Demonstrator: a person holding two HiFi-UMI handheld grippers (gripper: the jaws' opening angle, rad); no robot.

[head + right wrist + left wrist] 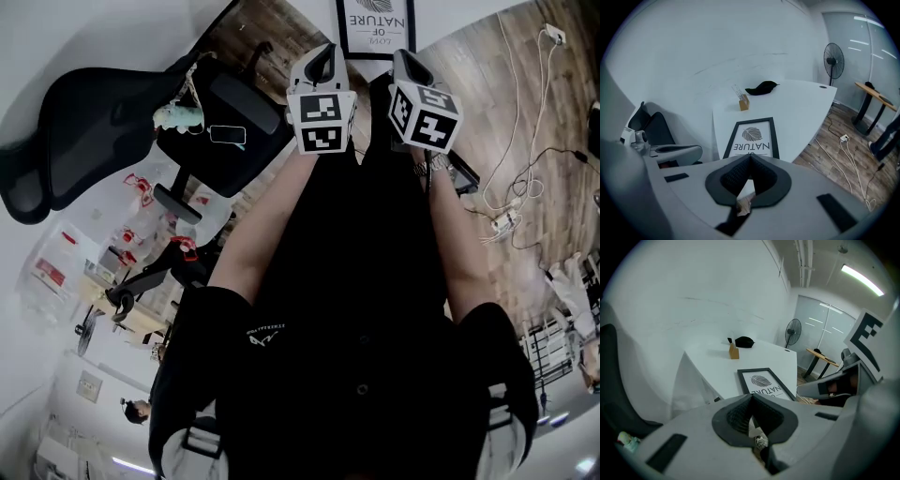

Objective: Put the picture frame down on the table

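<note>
Picture frame (752,136) flat on white desk (801,108), print side up, at the near end; its near edge is hidden behind the claws. Small wooden block (744,102) and dark object (761,87) sit at the far end, well apart from it. Left claw (751,397): jaws together, nothing between them. Right claw (751,157): likewise closed and empty. Both hang above the near end of the frame, not touching it.

Judgement: placement looks done.

Risks:
- Frame seems close to the desk's near edge, and a knock from either claw could slide it off onto the floor.
- Glass front could crack if a claw came down on it.
</note>
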